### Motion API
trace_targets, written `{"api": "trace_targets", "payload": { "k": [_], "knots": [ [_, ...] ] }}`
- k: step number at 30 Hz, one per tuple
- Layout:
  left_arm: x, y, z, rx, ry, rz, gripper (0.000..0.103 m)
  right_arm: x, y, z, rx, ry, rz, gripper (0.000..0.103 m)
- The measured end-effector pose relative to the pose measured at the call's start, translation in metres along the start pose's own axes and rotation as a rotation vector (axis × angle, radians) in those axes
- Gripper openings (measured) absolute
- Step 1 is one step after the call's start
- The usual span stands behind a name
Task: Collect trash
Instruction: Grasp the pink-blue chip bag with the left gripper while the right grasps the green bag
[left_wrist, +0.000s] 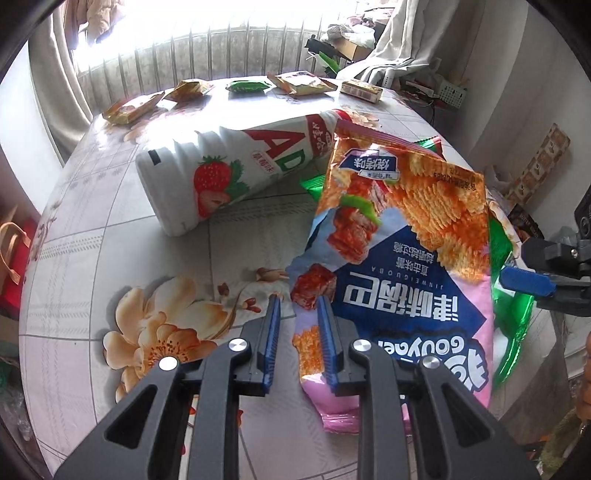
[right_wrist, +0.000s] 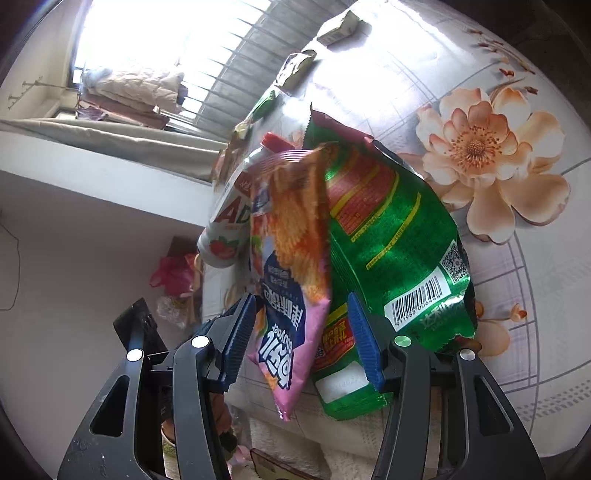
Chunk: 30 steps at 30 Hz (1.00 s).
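Observation:
A pink, blue and orange crisp bag (left_wrist: 402, 236) lies on the flowered tablecloth (left_wrist: 110, 258), partly over a green foil bag (left_wrist: 513, 314). My left gripper (left_wrist: 299, 325) stands narrowly open astride the crisp bag's near left edge; a gap shows beside its left pad. In the right wrist view the crisp bag (right_wrist: 291, 236) and green bag (right_wrist: 388, 229) sit between the wide jaws of my right gripper (right_wrist: 303, 336), whose right finger (right_wrist: 362, 343) rests over the green bag. One blue finger (left_wrist: 524, 282) of the right gripper shows at that bag's right edge. A white strawberry drink bottle (left_wrist: 221, 173) lies on its side behind.
Several small snack packets (left_wrist: 129, 109) and a small box (left_wrist: 362, 90) line the table's far edge by the window railing. The round table's rim (right_wrist: 554, 406) drops off close to my right gripper. Bags and clutter lie on the floor (right_wrist: 173, 277) beyond.

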<state>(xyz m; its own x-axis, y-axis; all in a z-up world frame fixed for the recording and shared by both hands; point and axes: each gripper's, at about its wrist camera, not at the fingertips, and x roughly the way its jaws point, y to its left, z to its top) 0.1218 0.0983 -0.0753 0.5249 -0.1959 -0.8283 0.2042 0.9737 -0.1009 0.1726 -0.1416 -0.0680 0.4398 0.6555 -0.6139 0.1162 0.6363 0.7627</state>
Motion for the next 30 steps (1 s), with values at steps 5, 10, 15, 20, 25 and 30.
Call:
{"api": "trace_targets", "payload": {
  "k": [5,10,15,20,25,30],
  "knots": [
    [0.000,-0.005,-0.003,0.042,-0.013,0.027,0.020,-0.008,0.003,0.000,0.011,-0.018,0.011,0.051],
    [-0.001,-0.008,-0.006,0.058,-0.023,0.044,0.020,-0.017,0.020,0.003,-0.015,-0.034,0.046,0.051],
    [-0.001,-0.009,-0.006,0.060,-0.023,0.045,0.020,-0.013,0.040,0.008,-0.051,-0.052,0.089,0.053],
    [-0.001,-0.008,-0.006,0.055,-0.021,0.039,0.020,0.009,0.015,0.013,0.020,-0.056,0.007,0.054],
    [-0.002,-0.008,-0.006,0.064,-0.025,0.034,0.020,0.026,-0.012,0.013,0.091,-0.034,-0.030,0.053],
    [-0.002,-0.010,-0.007,0.067,-0.026,0.030,0.020,0.029,-0.010,0.016,0.089,-0.032,0.016,0.052]
  ]
}}
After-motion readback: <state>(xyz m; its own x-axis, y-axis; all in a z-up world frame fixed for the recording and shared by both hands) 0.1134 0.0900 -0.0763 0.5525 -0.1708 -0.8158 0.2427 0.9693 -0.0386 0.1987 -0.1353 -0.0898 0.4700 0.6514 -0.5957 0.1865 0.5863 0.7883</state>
